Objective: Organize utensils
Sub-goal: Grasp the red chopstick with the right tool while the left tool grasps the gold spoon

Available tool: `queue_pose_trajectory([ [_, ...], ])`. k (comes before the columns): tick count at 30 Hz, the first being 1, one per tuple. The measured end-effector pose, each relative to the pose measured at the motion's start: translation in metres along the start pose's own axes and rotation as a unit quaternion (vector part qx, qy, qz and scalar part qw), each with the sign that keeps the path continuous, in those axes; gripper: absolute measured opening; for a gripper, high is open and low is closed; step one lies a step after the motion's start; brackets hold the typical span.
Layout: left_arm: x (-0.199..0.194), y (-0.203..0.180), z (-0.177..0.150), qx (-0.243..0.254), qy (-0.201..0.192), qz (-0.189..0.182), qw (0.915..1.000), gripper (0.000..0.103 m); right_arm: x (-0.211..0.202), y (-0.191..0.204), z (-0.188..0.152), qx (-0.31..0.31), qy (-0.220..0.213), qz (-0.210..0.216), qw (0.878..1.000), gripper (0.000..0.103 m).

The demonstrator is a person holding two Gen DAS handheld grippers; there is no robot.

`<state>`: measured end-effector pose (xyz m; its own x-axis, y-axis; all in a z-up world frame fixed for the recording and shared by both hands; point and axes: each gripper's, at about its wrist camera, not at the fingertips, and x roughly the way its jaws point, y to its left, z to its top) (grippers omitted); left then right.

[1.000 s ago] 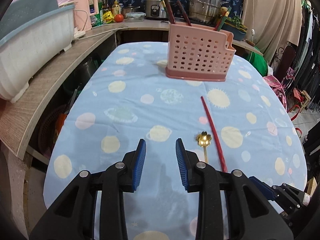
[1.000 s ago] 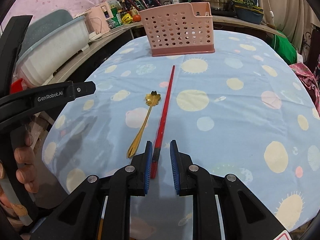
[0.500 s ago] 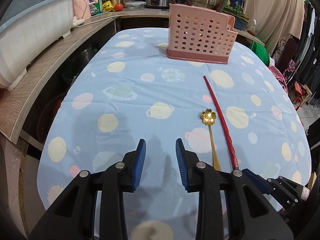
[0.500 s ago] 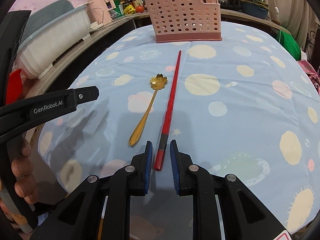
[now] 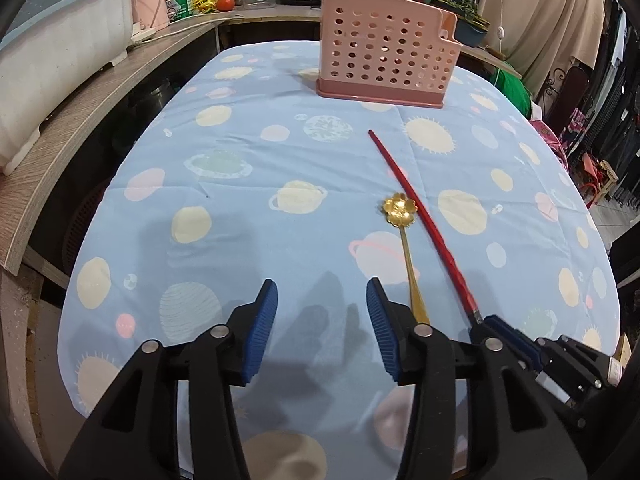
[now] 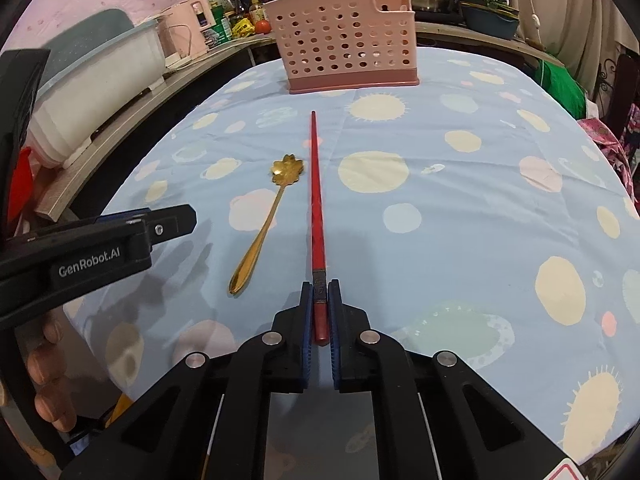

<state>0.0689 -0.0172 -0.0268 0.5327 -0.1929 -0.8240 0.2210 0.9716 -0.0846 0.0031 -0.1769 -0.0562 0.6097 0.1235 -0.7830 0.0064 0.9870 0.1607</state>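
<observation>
1. Nearest, the right gripper (image 6: 319, 300) has its two blue pads pressed against the near end of a red chopstick (image 6: 315, 196). The rest of the stick lies flat on the blue planet-print tablecloth (image 6: 460, 216), pointing away toward the holder. The hold is at the very end of the stick, so the long free length could sag, swing or twist out of the pads once lifted.

2. The left gripper (image 5: 320, 328) hovers low over the cloth with its fingers spread apart and nothing between them.

3. Just beside the left gripper's right-hand finger lies a gold spoon (image 6: 264, 228) with a flower-shaped bowl. It sits close alongside the chopstick without touching it. A sideways sweep of the stick, or a careless reach by the left gripper, could knock the spoon aside.

4. Farthest, a pink perforated utensil holder (image 6: 348, 44) stands upright near the far end of the table, well apart from both utensils. Its inside is hardly visible from here. A tilted chopstick tip could strike the rim or the holed wall, miss the opening, and nudge the light holder.
</observation>
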Motion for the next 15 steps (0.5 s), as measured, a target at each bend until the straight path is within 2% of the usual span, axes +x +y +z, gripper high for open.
queue_pose_trajectory([
  [5, 0.003, -0.012, -0.005, 0.012, 0.006, -0.015, 0.9998, 0.050, -0.004, -0.020, -0.001, 0.031, -0.004, -0.010, 0.999, 0.007],
  [8, 0.005, -0.020, -0.008, 0.021, 0.012, -0.025, 0.9994, 0.057, -0.006, -0.025, -0.003, 0.039, -0.005, -0.010, 0.999, 0.007],
  [15, 0.014, -0.038, -0.017, 0.040, 0.027, -0.041, 0.9980, 0.057, -0.007, -0.026, -0.004, 0.037, -0.006, -0.009, 0.999, 0.007],
])
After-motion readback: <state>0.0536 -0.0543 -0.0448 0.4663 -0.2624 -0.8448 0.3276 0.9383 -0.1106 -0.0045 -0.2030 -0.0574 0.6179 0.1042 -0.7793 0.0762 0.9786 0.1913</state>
